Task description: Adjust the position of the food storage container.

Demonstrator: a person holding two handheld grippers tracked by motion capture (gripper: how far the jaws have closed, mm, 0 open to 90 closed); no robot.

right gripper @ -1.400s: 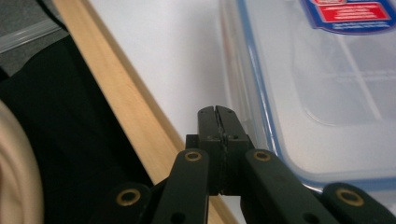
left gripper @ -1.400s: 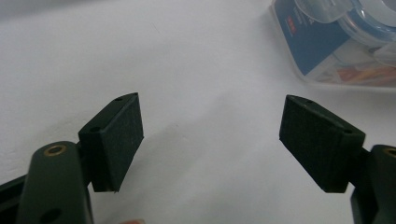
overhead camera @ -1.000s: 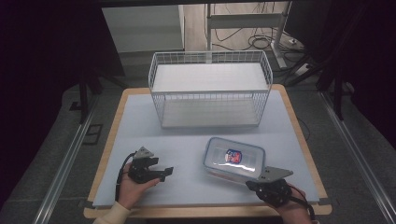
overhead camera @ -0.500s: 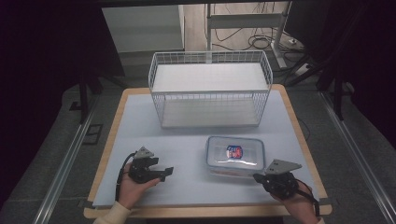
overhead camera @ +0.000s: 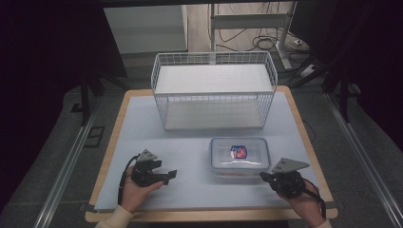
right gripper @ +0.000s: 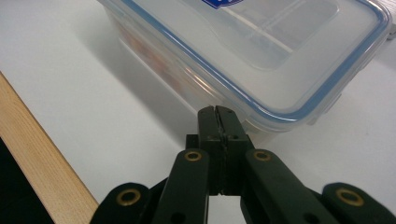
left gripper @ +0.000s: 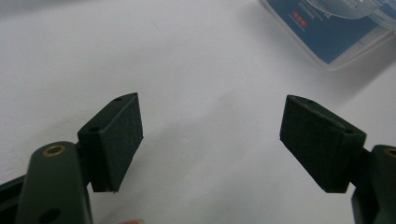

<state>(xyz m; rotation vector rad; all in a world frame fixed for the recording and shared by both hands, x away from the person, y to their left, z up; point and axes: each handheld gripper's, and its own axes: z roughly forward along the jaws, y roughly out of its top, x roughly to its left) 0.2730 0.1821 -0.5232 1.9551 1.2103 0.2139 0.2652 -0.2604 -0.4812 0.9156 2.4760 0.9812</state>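
The clear plastic container lies flat on the table, right of centre and just in front of the wire basket. It is a shallow rectangle with rounded corners, see-through walls, a blue seal running round the lid and a red-and-blue label on top; something orange shows faintly through its near wall in the right gripper view.

The right gripper sits at the container's near right corner, its jaws pressed together with nothing between them, the tips just at the wall below the lid's rim. The left gripper rests on the table well to the left, jaws wide apart over bare white surface and holding nothing.

The risk, as I judge it, lies in that closed tip: the container is light and smooth-walled on a slick white sheet, so a nudge at one corner would likely spin it rather than slide it straight, and it could skid past the open left jaws or knock against the basket's thin white wires. The tip could also catch a lid latch.
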